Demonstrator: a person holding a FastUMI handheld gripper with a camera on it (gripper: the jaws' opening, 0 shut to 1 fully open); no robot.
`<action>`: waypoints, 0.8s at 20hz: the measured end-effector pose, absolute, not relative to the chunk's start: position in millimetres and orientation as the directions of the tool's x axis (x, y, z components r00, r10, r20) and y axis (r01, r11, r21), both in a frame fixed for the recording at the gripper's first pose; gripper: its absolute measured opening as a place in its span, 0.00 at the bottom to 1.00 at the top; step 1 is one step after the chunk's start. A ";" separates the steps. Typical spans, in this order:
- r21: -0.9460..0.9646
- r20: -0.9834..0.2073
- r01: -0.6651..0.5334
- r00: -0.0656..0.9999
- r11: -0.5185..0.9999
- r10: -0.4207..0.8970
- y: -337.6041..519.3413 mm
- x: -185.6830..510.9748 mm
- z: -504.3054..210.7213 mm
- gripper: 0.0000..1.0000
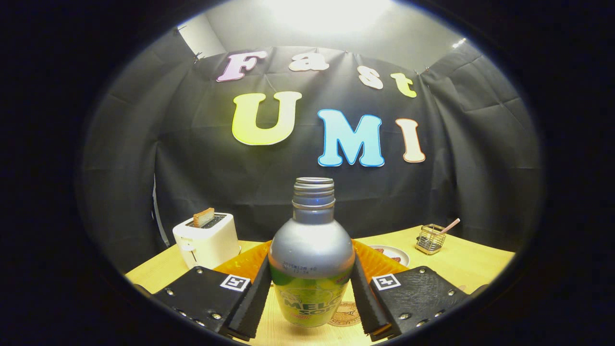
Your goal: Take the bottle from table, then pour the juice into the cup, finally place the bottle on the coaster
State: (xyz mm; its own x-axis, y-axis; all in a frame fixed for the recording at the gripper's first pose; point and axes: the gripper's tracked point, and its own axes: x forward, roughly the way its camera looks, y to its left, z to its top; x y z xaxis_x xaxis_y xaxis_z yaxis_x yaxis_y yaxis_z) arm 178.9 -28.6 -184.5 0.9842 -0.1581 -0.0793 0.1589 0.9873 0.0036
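The wooden worktop [471,262] carries a white toaster [206,240] with a slice of bread up in its slot, well off to the left. The hand-held gripper [311,298] clamps both black fingers [252,300] against the sides of the uncapped bottle [311,259], upright between them. A round coaster [347,315] lies just behind the bottle's base. Beyond sit a small plate [396,252] and wire holder [431,239].

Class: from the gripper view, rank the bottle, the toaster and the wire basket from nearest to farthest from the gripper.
1. Bottle: between the gripper fingers, both pressing on it.
2. Toaster: beyond the left finger.
3. Wire basket: farthest, beyond the right finger, near the wall.
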 end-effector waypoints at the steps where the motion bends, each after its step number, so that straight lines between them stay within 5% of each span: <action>1: -0.011 -0.084 0.167 0.982 0.986 -0.168 -31.1 178.9 -186.4 0.78; 16: -0.049 -0.106 0.212 0.971 0.976 -0.216 -79.4 211.3 -241.6 0.78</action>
